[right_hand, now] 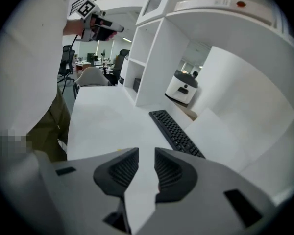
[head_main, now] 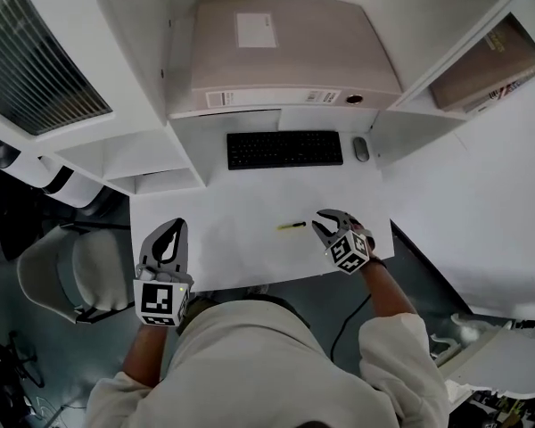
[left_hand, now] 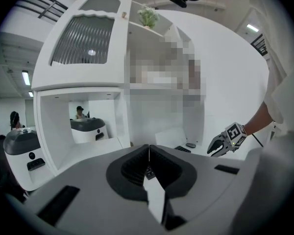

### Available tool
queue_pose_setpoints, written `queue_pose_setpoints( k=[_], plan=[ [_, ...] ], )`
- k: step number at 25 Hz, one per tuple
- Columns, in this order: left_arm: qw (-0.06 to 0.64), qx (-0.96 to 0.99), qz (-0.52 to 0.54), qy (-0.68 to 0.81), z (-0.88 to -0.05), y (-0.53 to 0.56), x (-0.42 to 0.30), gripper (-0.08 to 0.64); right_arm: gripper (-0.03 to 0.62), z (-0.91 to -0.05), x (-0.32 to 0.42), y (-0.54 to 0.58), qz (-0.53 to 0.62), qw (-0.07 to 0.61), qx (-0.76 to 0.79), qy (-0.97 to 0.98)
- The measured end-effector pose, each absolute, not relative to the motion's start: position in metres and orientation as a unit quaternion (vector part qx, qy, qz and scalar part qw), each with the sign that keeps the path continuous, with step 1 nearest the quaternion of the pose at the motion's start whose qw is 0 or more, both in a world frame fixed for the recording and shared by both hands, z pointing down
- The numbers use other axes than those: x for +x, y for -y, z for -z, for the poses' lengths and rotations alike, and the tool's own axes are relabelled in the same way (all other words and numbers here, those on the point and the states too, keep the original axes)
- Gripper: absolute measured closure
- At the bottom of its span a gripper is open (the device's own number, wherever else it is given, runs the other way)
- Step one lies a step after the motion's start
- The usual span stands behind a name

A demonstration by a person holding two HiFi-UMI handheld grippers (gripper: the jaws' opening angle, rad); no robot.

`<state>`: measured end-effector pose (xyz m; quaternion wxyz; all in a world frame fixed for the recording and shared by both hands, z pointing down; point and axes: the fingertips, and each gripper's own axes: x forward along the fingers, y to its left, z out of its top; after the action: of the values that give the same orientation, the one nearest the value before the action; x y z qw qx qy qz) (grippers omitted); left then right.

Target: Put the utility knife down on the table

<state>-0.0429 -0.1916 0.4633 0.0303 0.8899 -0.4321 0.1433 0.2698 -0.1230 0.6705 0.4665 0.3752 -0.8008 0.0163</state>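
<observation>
The utility knife, slim with a yellow and black body, lies flat on the white table in the head view. My right gripper sits just right of it, open, with nothing between its jaws. The knife and the jaw tips are a short gap apart. My left gripper hovers over the table's front left corner, shut and empty; its pads meet in the left gripper view. Each gripper shows in the other's view: the right gripper and the left gripper.
A black keyboard and a grey mouse lie at the back of the table under a shelf that carries a large beige case. White shelf walls flank the desk. A grey chair stands at the left.
</observation>
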Motion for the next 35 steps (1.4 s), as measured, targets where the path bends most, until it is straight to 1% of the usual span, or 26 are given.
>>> queue_pose_setpoints(
  k=[4, 8, 22, 35],
  plan=[
    [0.027, 0.901, -0.136, 0.411, -0.461, 0.194, -0.035, 0.554, 0.488, -0.636, 0.277, 0.116, -0.028, 0.427, 0.439, 0.79],
    [0.024, 0.913, -0.132, 0.386, -0.46, 0.193, -0.026, 0.554, 0.492, -0.595, 0.281, 0.104, -0.042, 0.367, 0.509, 0.778],
    [0.007, 0.943, -0.119, 0.31, -0.452, 0.186, 0.01, 0.554, 0.506, -0.482, 0.288, 0.04, -0.027, 0.203, 0.687, 0.698],
    [-0.006, 0.96, -0.111, 0.258, -0.446, 0.178, 0.037, 0.554, 0.531, -0.428, 0.294, -0.026, 0.0, 0.1, 0.797, 0.596]
  ],
)
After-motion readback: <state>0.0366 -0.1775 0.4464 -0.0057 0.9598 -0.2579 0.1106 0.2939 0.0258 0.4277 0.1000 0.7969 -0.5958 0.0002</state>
